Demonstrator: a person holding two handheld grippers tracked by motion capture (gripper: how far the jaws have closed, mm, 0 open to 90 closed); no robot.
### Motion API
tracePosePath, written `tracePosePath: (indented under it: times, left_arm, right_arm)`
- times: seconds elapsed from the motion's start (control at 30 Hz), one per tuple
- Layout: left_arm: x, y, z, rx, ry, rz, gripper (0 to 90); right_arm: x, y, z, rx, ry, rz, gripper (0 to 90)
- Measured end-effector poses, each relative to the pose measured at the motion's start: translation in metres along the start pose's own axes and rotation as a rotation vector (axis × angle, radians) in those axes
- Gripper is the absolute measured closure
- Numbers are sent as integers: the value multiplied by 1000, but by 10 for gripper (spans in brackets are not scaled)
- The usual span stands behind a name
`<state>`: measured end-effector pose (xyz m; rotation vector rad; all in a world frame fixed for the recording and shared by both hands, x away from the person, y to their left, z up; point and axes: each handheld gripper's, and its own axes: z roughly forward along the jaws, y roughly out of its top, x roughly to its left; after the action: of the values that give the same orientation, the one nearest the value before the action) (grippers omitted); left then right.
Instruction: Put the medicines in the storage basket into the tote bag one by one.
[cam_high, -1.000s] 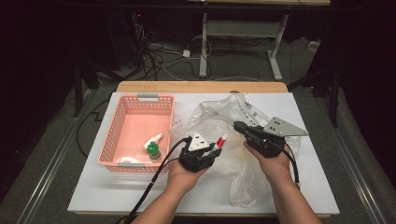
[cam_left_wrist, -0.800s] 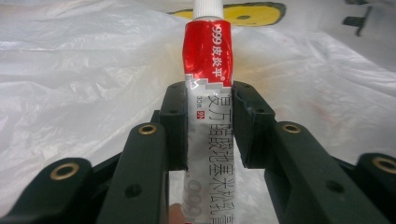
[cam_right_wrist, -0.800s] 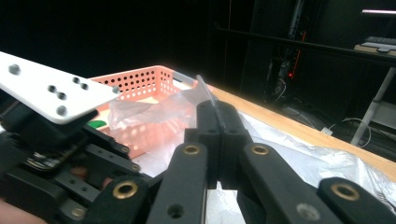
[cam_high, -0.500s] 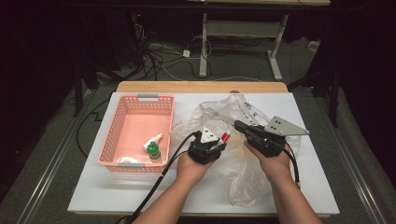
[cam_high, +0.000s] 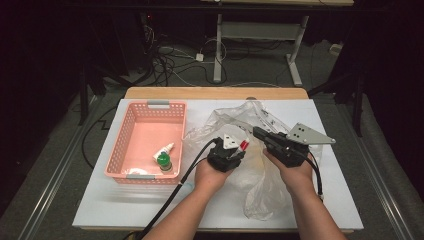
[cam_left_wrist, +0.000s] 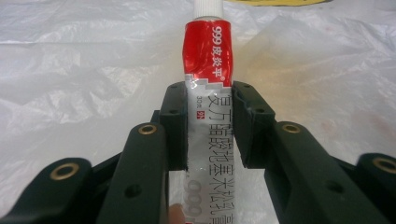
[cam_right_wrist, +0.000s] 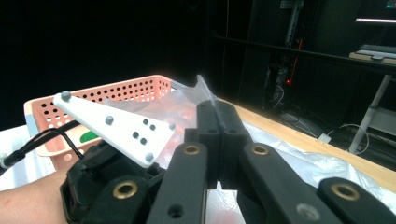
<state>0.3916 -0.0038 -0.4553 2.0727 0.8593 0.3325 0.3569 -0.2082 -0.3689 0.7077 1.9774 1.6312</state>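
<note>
Left gripper (cam_high: 239, 150) is shifted right over plastic bag (cam_high: 260, 195), ointment tube (cam_left_wrist: 210, 88) pinched; right gripper (cam_right_wrist: 217, 116) is clamped on bag film.

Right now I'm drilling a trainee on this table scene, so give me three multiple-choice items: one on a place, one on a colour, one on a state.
1. Where does the green-capped small bottle lie?
A. in the pink perforated plastic basket
B. on the crinkled clear plastic bag
C. on the floor

2. What colour is the upper band of the silver ointment tube?
A. blue
B. red
C. yellow

3. How does the left gripper stand?
A. open, with nothing between its jaws
B. shut on the tube
C. shut on the basket rim

Key: 1 A, it rests inside the basket; 2 B, the band under the white cap is red; 3 B, both jaws press the tube's sides.
</note>
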Motion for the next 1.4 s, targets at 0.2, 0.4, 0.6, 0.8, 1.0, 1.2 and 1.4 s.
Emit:
tracePosePath:
  times: [0.2,0.4,0.6,0.8,1.0,1.2,1.4]
  left_arm:
    - [0,3,1,-1,24,0,670]
    - [4,6,10,19,33,-2,670]
    - [5,6,16,16,31,-5,668]
    - [2,8,22,3,11,-9,658]
    - [-2,7,17,-11,-48,-8,546]
    - [-5,-1,0,-51,-132,-31,448]
    - [-13,-14,-22,-69,-167,-7,364]
  right_arm:
    - [0,0,0,-5,1,-1,900]
    - [0,1,0,-4,0,-5,900]
    - [0,0,0,-2,1,5,900]
    - [0,-1,0,3,0,2,900]
    - [-2,-2,0,6,0,8,900]
    - [-3,-3,0,9,1,7,900]
    - [-2,-3,-1,11,0,3,900]
